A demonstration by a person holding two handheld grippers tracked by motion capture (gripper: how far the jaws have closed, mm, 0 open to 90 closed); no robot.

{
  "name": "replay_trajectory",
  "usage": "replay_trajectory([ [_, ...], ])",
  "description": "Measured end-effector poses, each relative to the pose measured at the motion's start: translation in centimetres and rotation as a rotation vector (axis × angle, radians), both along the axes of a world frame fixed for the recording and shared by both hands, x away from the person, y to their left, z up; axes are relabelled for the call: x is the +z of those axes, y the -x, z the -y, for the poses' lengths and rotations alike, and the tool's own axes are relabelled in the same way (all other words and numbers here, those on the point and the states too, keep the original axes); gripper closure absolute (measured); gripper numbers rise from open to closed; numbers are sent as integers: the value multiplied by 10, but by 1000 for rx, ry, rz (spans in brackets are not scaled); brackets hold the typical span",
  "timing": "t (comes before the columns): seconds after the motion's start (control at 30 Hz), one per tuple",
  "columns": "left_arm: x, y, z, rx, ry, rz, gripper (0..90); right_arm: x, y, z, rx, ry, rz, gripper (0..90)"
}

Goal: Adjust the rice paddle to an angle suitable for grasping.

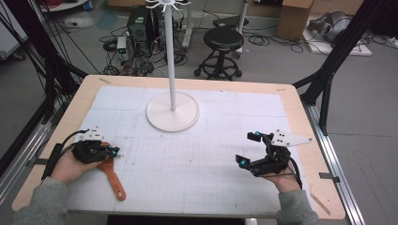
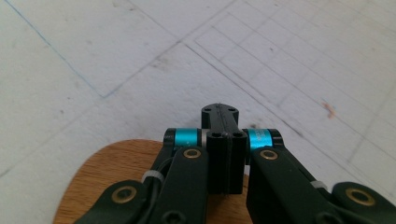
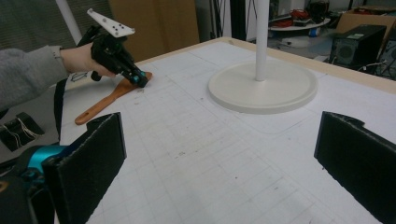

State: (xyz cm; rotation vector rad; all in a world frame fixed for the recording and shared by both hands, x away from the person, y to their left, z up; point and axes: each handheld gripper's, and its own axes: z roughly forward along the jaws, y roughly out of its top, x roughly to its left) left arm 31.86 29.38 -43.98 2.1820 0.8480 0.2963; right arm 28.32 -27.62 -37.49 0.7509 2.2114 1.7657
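Right tool [image 3: 224, 168] spread wide, left tool [image 3: 140, 80] over spatula [image 3: 109, 100]

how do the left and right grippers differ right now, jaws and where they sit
The left gripper has its jaws pressed together, while the right gripper has its jaws spread wide with nothing between them. The left gripper sits over the broad end of the flat brown wooden spatula; the right gripper is above bare white gridded mat. Both are black with blue bands and are hand-held.

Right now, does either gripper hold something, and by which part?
The left gripper is closed over the wide end of the wooden spatula; a real grip cannot be told. The right gripper is open, holding nothing.
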Motion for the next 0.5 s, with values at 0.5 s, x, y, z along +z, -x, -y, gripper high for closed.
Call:
replay_trajectory([
  [0.5,-4,16,-29,44,49,17,898,-1,-1,-2,2,10,-3,10],
])
